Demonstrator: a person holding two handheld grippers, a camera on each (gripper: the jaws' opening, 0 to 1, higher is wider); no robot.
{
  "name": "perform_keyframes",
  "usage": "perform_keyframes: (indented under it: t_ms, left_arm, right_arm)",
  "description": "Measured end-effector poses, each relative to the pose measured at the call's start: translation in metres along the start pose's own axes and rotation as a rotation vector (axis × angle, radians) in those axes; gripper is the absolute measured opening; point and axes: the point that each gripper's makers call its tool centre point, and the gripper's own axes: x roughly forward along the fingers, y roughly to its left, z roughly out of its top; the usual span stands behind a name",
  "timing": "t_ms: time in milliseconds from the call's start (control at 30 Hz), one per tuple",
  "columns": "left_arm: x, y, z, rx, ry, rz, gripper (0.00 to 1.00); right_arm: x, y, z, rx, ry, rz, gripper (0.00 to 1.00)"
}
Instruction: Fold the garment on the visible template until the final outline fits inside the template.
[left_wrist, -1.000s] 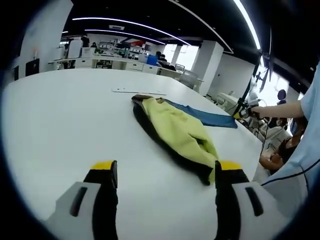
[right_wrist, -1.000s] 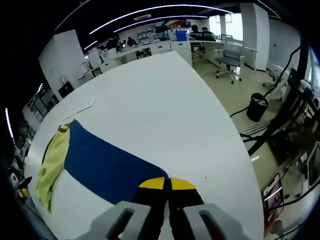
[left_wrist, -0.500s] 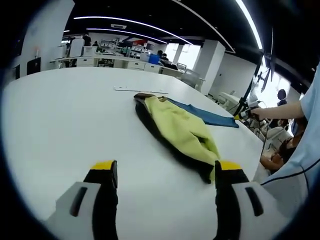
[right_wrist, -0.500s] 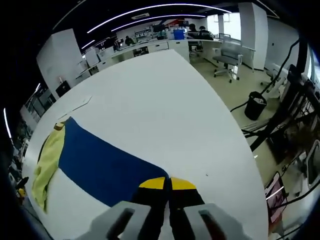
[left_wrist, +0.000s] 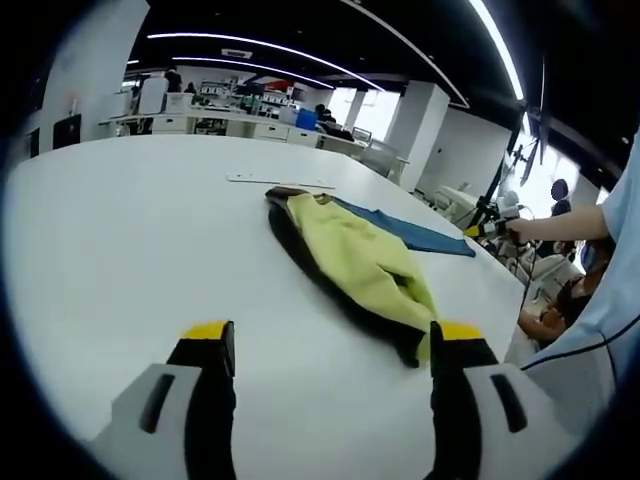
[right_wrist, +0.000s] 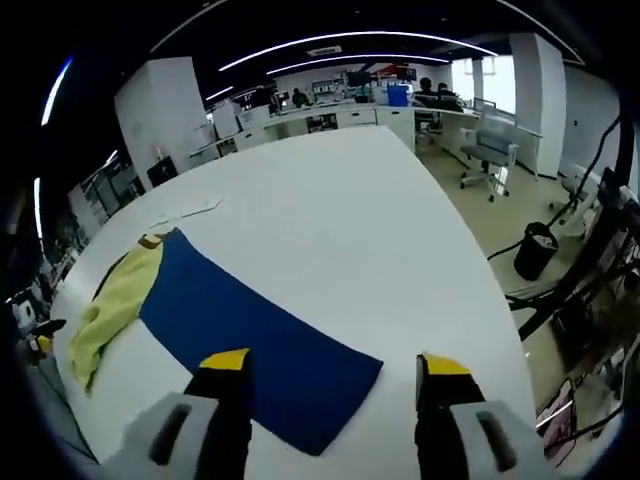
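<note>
A yellow garment with a dark lining (left_wrist: 352, 262) lies crumpled on the white table (left_wrist: 120, 250), ahead of my open left gripper (left_wrist: 332, 335), which holds nothing. Behind the garment a flat blue sheet (left_wrist: 408, 231) stretches to the right. In the right gripper view the blue sheet (right_wrist: 240, 330) lies flat, its near corner between the fingers of my open right gripper (right_wrist: 332, 362). The garment (right_wrist: 115, 305) overlaps the sheet's far left end. A hand holds the right gripper (left_wrist: 488, 229) at the sheet's far corner.
A white paper strip (left_wrist: 278, 181) (right_wrist: 186, 211) lies on the table beyond the garment. The table edge (right_wrist: 470, 270) curves away on the right, with an office chair (right_wrist: 488, 135) and a black bin (right_wrist: 536, 247) on the floor. A person's sleeve (left_wrist: 610, 290) stands at right.
My right gripper has opened and let go of the blue sheet's corner, and its view has pulled back and swung. The left gripper and the garment have stayed put.
</note>
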Motion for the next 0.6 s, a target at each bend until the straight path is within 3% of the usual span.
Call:
perform_keyframes:
  t_ms: [233,600]
  left_arm:
    - [-0.001,-0.001,0.001,0.004,-0.002,-0.006,0.78]
    - [0.003,-0.008,-0.005,0.018,0.008,-0.022,0.77]
  right_arm:
    - [0.002,0.011,0.004,-0.030,-0.037,0.019,0.94]
    - [0.000,0.047,0.004,-0.114,-0.047,0.106,0.99]
